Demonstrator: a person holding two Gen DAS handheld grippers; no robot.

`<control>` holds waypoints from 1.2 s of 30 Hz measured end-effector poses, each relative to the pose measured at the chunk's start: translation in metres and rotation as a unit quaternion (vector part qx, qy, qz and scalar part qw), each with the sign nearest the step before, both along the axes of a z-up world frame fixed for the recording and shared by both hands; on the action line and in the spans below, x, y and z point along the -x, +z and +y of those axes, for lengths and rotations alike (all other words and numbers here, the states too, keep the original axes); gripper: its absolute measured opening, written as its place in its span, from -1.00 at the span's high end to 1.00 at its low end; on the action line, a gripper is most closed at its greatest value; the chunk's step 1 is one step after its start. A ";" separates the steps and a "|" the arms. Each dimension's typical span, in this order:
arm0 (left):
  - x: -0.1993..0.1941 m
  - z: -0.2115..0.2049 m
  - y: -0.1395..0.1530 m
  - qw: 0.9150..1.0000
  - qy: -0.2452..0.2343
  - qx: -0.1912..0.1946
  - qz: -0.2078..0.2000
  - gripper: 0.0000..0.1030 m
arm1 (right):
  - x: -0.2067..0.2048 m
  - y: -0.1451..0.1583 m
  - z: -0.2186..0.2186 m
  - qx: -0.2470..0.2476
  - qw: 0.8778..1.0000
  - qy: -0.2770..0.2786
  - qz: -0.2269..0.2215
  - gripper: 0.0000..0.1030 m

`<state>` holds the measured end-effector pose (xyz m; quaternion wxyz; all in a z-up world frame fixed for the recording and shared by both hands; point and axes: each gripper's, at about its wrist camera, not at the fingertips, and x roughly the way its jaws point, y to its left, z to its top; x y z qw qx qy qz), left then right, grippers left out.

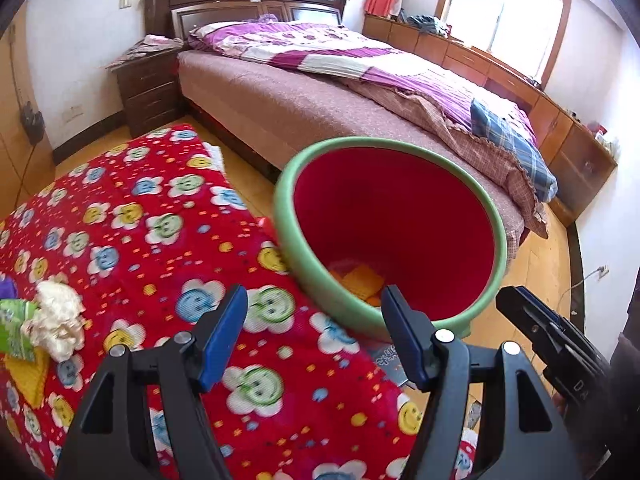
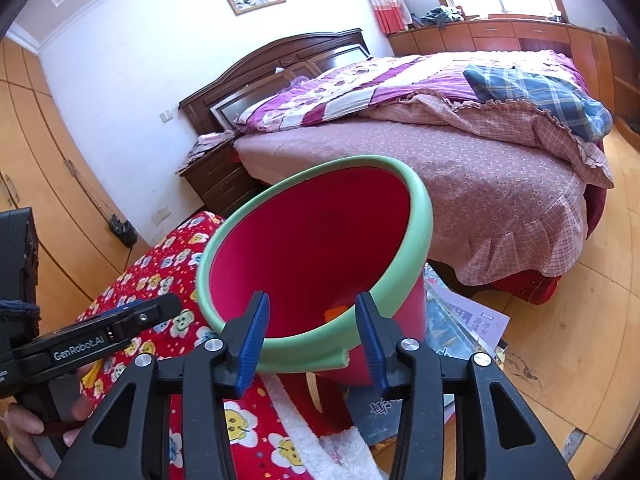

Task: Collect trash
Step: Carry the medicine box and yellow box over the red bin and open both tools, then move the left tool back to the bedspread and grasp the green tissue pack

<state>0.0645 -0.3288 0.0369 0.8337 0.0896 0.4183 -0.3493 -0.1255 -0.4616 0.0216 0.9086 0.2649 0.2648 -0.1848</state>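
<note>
trash collection looks partly done: orange scraps (image 1: 362,278) lie in the red bin (image 1: 400,216), a crumpled tissue (image 1: 58,320) and green wrapper (image 1: 14,330) wait on the flowered cloth (image 1: 160,220), and both the left gripper (image 1: 314,338) and the right gripper (image 2: 312,338) stand open and empty.

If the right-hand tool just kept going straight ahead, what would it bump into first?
Most likely the green rim of the red bin, which sits between the right tool's open fingers; depth is hard to judge.

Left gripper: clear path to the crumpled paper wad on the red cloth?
Probably yes. The paper wad lies in the open on the red cloth, left of the left gripper, whose jaws are open and empty. A green wrapper touches it; the bin sits off right.
</note>
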 end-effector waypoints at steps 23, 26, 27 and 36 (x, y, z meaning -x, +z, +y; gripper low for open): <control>-0.032 0.148 0.021 0.988 0.152 0.002 -0.017 -0.34 | -0.022 0.012 0.075 0.008 0.997 0.082 0.008 -0.21; -0.044 0.170 0.019 0.984 0.179 0.004 -0.016 -0.34 | -0.029 0.010 0.084 0.009 0.996 0.091 0.014 -0.21; -0.048 0.177 0.018 0.982 0.186 0.003 -0.016 -0.34 | -0.031 0.009 0.087 0.010 0.995 0.093 0.016 -0.21; -0.087 0.210 0.004 0.971 0.236 -0.028 -0.034 -0.35 | -0.040 -0.003 0.098 0.010 0.994 0.101 0.044 -0.22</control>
